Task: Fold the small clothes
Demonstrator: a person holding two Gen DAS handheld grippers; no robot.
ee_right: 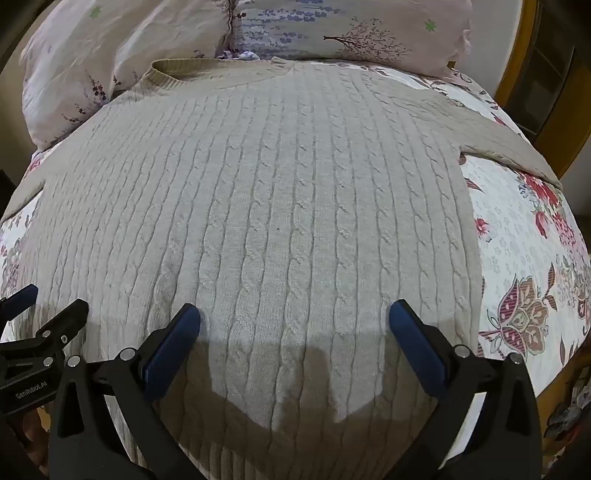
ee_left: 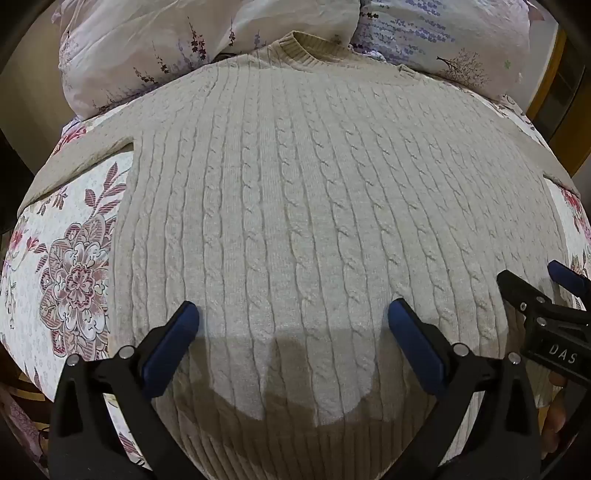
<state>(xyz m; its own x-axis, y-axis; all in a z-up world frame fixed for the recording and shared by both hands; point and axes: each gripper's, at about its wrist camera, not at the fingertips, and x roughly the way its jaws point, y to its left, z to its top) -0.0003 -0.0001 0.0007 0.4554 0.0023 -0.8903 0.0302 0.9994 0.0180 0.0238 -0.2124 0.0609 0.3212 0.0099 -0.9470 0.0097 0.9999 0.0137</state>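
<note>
A cream cable-knit sweater (ee_left: 314,206) lies flat on a bed, collar (ee_left: 314,48) far, ribbed hem near; it also fills the right wrist view (ee_right: 277,206). Its sleeves spread to the left (ee_left: 85,155) and right (ee_right: 509,144). My left gripper (ee_left: 293,317) is open and empty, hovering over the lower part of the sweater. My right gripper (ee_right: 294,317) is open and empty beside it, over the same lower part. The right gripper shows at the right edge of the left wrist view (ee_left: 543,291), and the left gripper shows at the left edge of the right wrist view (ee_right: 48,306).
A white floral bedspread (ee_left: 70,273) covers the bed and shows on both sides of the sweater (ee_right: 528,280). Floral pillows (ee_left: 155,44) lie behind the collar (ee_right: 351,29). A wooden frame (ee_right: 535,103) stands at the far right.
</note>
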